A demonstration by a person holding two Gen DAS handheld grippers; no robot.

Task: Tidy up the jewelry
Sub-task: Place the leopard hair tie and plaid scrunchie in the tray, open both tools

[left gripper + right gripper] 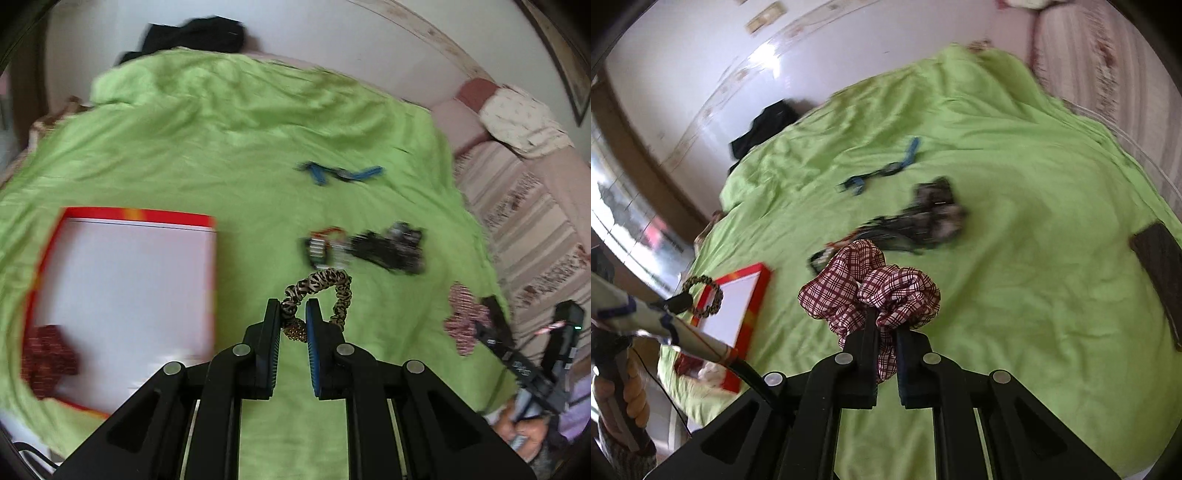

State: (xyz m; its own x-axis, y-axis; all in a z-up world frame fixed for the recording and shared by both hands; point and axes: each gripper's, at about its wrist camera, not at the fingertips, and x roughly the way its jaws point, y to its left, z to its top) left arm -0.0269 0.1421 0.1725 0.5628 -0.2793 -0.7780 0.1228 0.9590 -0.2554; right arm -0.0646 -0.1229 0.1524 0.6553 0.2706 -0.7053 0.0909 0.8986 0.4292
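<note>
Nearest our left wrist camera: the left tool [293,317], its black fingers narrowed to a slim gap and clamped on a leopard-print scrunchie [325,291], whose loop arches up and to the right of the fingertips, lifted off the bed.

Nearest our right wrist camera: the right tool [884,328], fingers drawn close and gripping a red-and-white checked scrunchie [871,291], which bunches above the fingertips.

Surface: a bed under a rumpled lime-green sheet [207,140]. A striped pink-and-white cover [532,221] shows beyond the sheet's right edge, and a pale wall [332,40] rises behind the bed.

Landmark: a red-rimmed white box [129,288] lying open on the sheet.
- Inside the box, at its near left corner: a dark red patterned item [48,354], blurred.
- Right of the box, beyond the left tool's fingertips: a blurred heap of dark jewelry and small pieces [369,247]; we cannot sort it further.
- Farther from the box, behind that heap: a blue strap-like piece [343,173].
- Far behind the box, at the sheet's back edge against the wall: a black cloth [192,37].

In our left view the right tool with its checked scrunchie [461,321] sits well right of the box, near the sheet's edge.
</note>
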